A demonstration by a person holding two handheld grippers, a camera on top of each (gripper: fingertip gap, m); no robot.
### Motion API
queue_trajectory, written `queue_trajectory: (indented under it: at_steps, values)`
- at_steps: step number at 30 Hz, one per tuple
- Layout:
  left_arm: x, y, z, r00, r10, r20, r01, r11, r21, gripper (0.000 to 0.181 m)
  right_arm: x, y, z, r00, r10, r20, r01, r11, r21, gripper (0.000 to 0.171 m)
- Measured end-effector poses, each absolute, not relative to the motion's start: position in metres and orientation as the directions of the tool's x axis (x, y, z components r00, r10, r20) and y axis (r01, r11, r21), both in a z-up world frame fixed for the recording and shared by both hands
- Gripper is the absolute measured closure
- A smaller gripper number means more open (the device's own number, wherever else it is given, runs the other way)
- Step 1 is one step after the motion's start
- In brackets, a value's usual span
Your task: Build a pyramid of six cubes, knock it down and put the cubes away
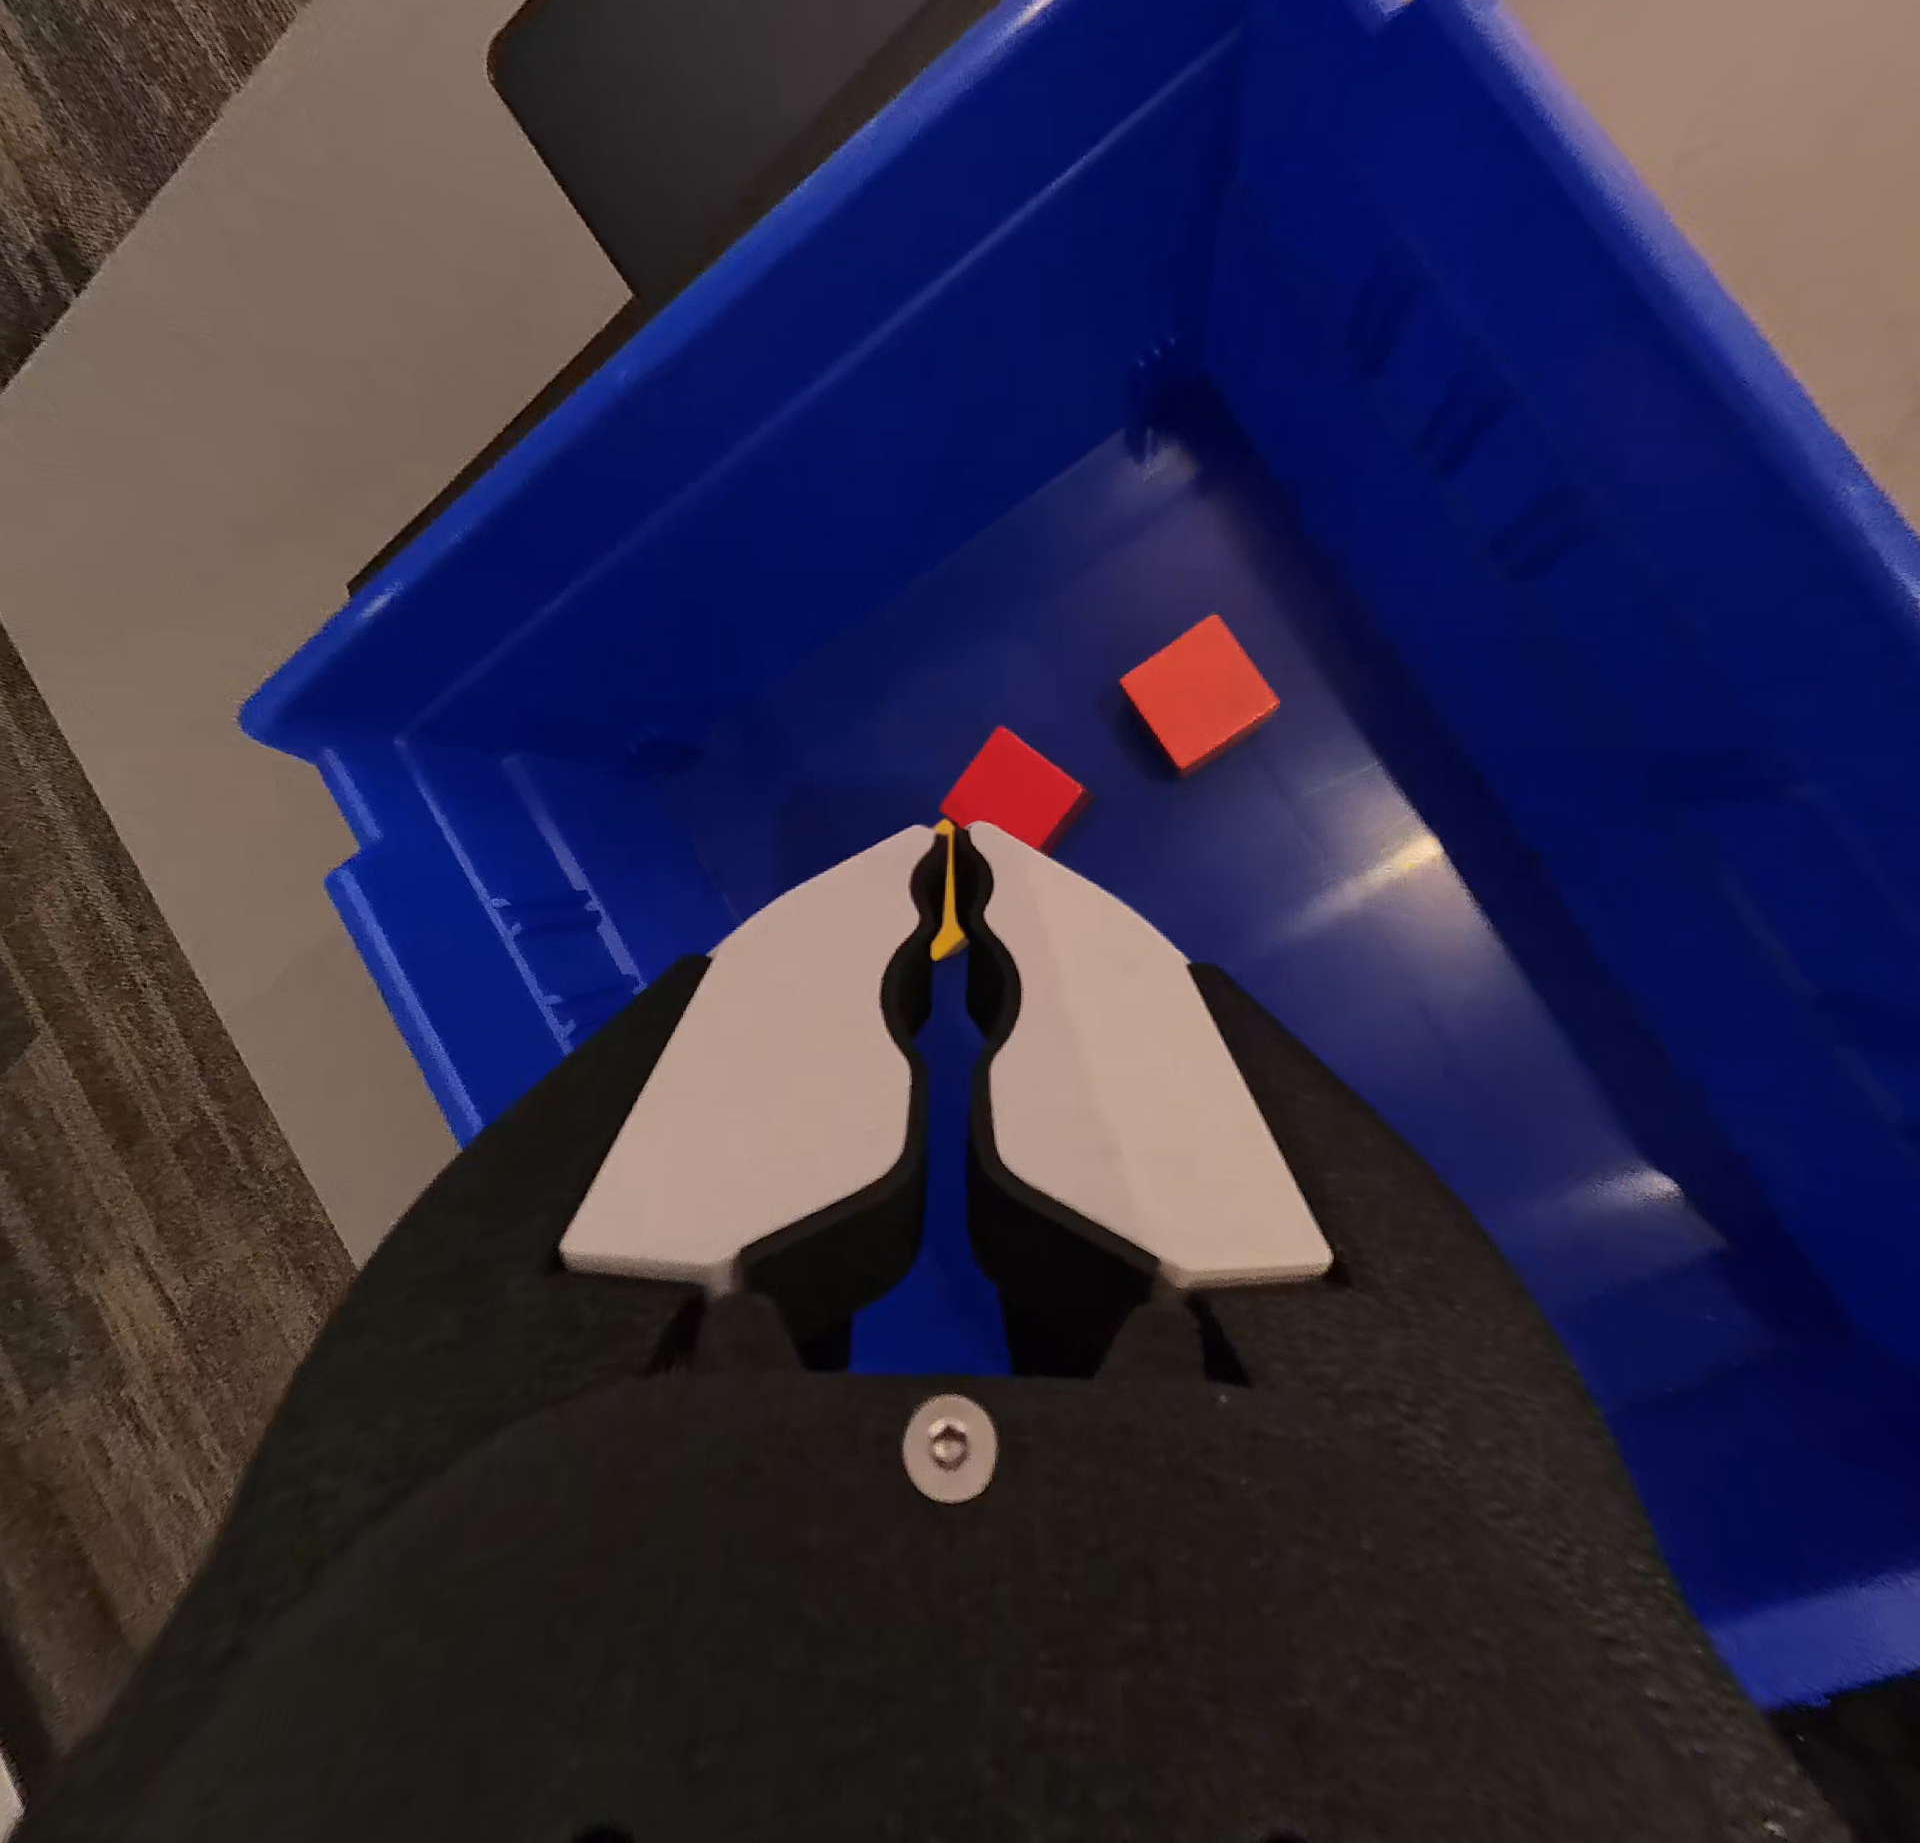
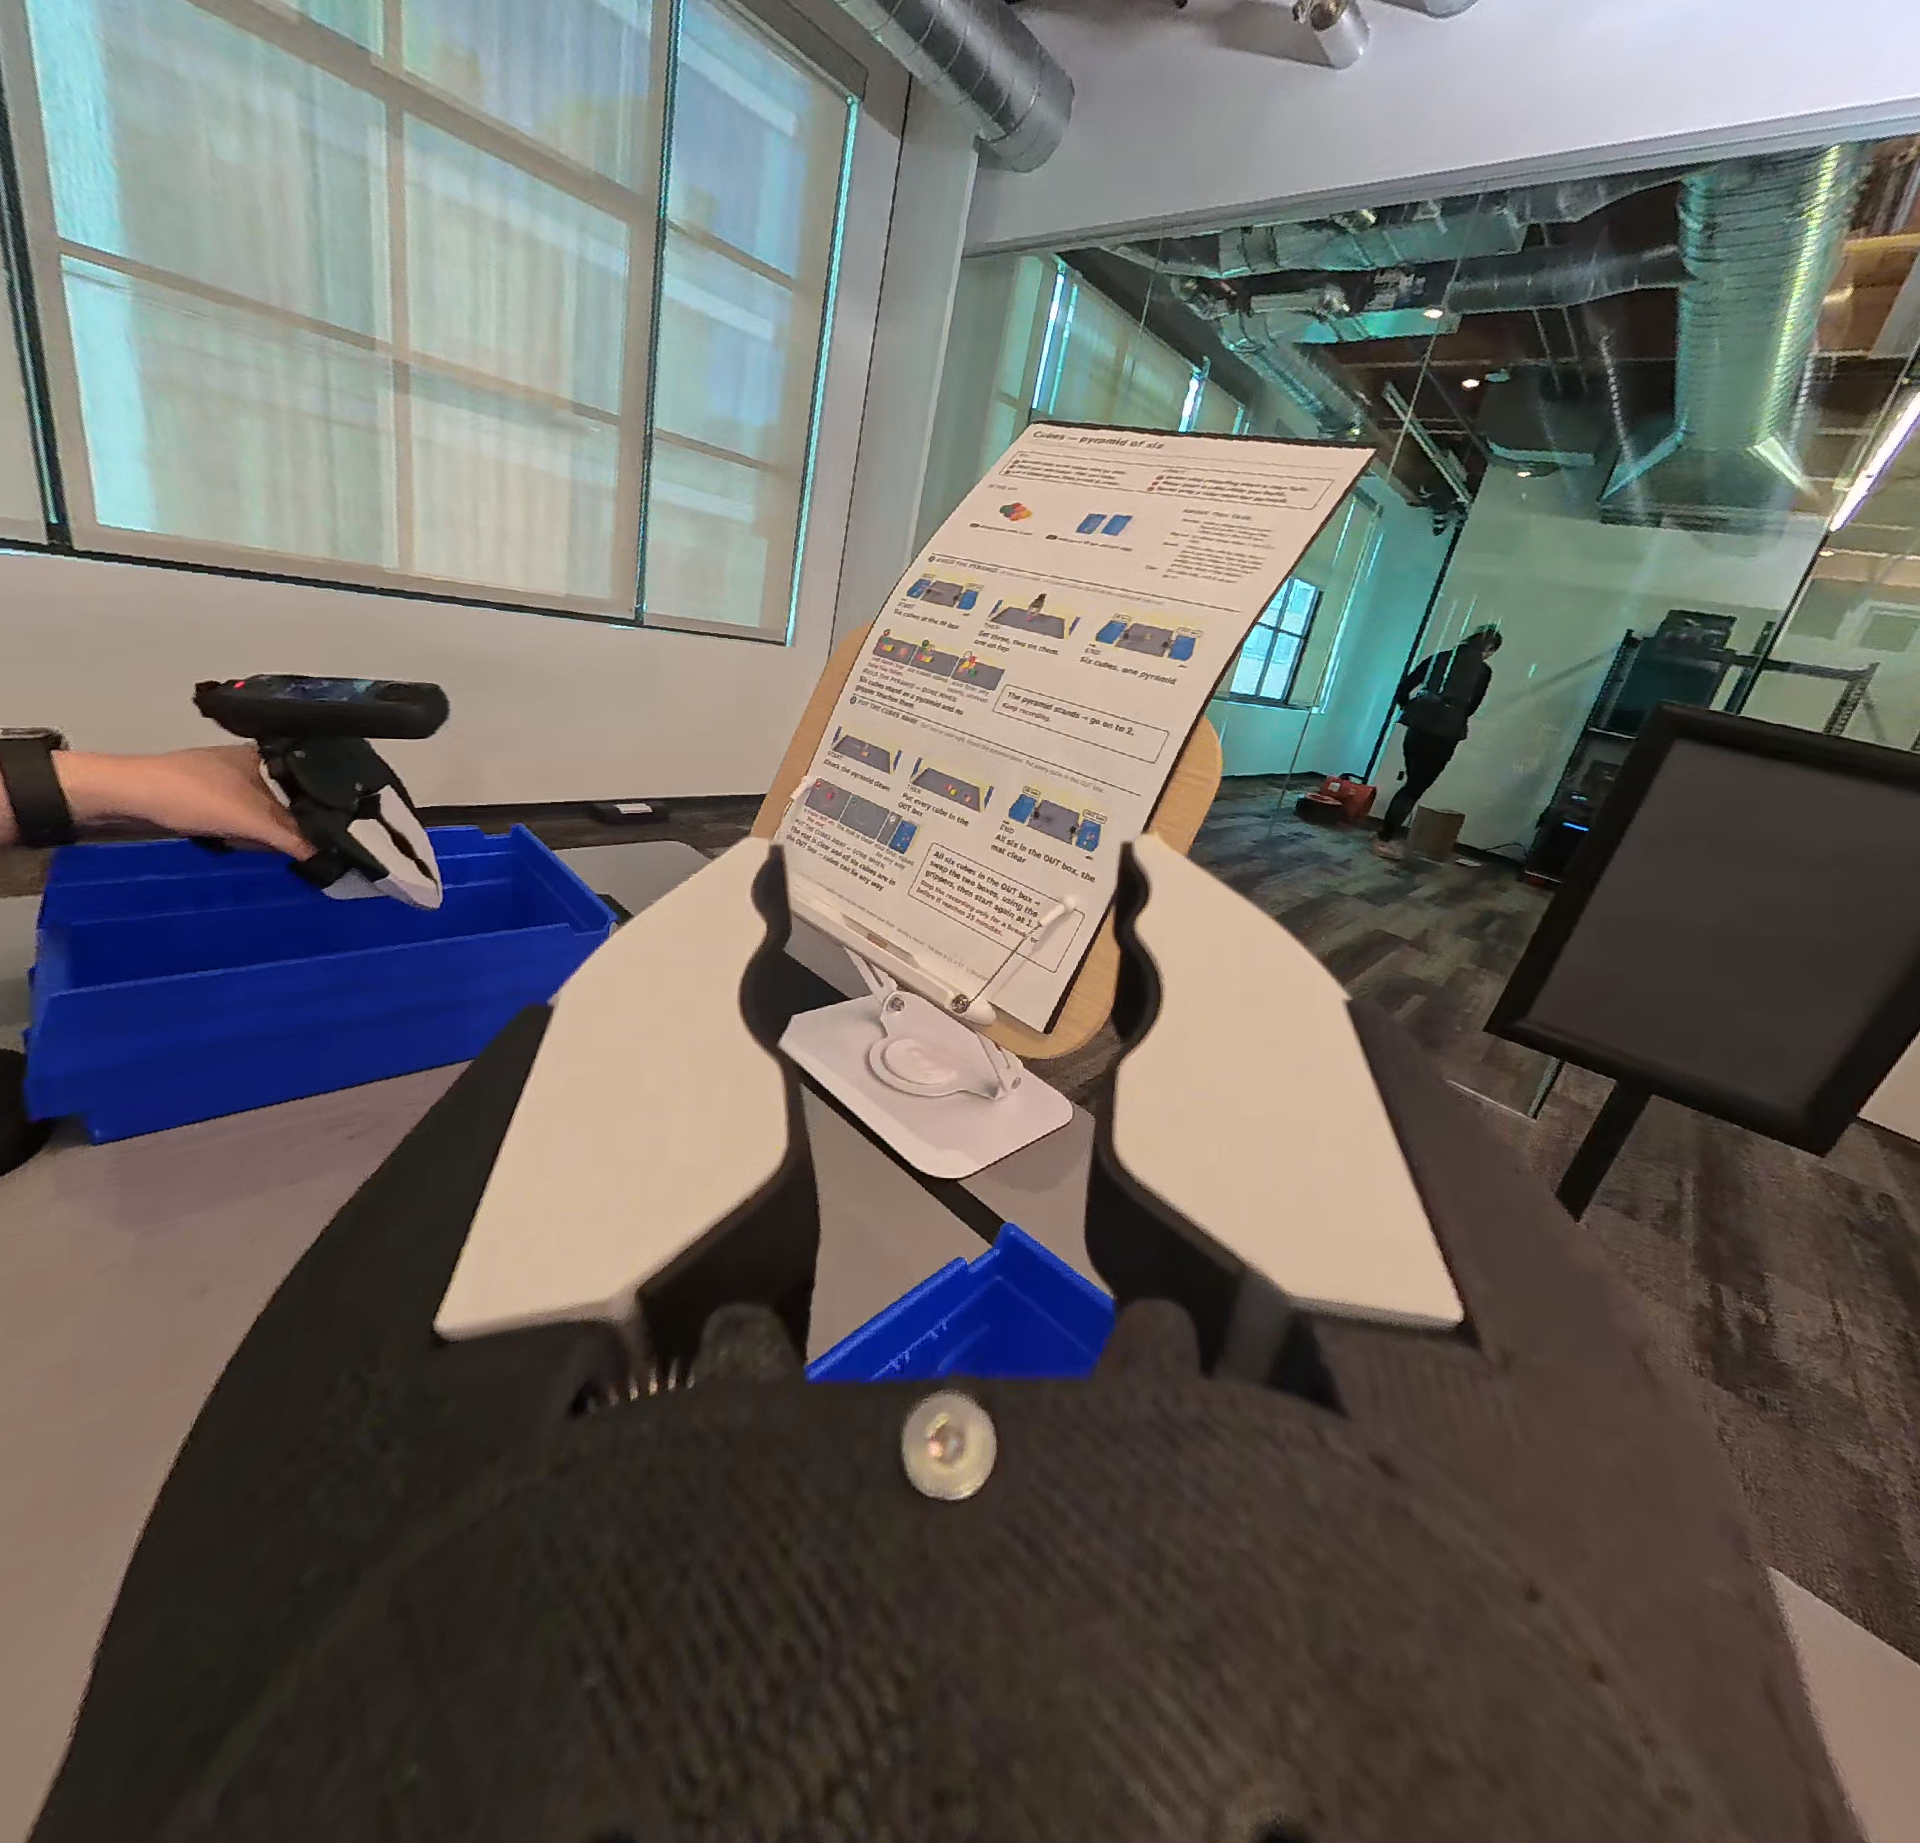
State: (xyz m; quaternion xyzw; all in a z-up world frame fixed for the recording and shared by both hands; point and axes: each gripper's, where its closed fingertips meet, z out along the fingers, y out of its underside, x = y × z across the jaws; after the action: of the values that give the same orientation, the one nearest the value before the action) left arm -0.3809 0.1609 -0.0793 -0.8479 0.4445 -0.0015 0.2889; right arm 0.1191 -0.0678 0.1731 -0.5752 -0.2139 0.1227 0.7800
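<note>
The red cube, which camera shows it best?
The left wrist view: the red cube lies on the floor of the blue bin, just beyond the left gripper, beside an orange cube. The right wrist view shows only the bin's outer wall with that gripper above it, no cube.

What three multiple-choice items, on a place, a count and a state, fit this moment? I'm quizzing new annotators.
1. Where does the small red cube lie? A on a shelf; B on the floor of the blue plastic bin; C on a plate.
2. How many cubes show whole in that bin? A two; B five; C none.
3. The right claw is: A shut on a cube; B open and empty; C out of view.
Key: B, it rests on the bin floor; A, the red one and an orange-red cube; B, its fingers stand apart around nothing.
</note>
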Motion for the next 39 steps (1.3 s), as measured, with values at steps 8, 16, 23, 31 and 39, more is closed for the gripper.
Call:
queue_trajectory:
  at_steps: [8, 16, 23, 31, 39]
  values:
    - [-0.390, 0.164, -0.103, 0.453, -0.843, -0.289, -0.878, -0.365, -0.311, 0.158, 0.116, -0.062, 0.164, 0.867, 0.460, 0.191, 0.069, 0.267, -0.961, 0.110]
    - [-0.410, 0.161, -0.128, 0.168, -0.933, -0.320, -0.984, -0.177, 0.000, 0.138, 0.105, -0.059, 0.158, 0.841, 0.502, 0.201, 0.086, 0.243, -0.966, 0.111]
    - [-0.402, 0.168, -0.143, 0.143, -0.943, -0.300, -0.988, -0.153, 0.011, 0.148, 0.106, -0.054, 0.152, 0.837, 0.520, 0.171, 0.068, 0.212, -0.975, 0.111]
    - [-0.410, 0.167, -0.128, 0.179, -0.930, -0.321, -0.981, -0.191, 0.007, 0.153, 0.106, -0.049, 0.145, 0.835, 0.526, 0.160, 0.078, 0.174, -0.982, 0.111]
    - [-0.380, 0.162, -0.022, 0.296, -0.851, -0.433, -0.944, -0.191, -0.270, 0.154, 0.104, -0.051, 0.146, 0.831, 0.531, 0.163, 0.083, 0.172, -0.982, 0.113]
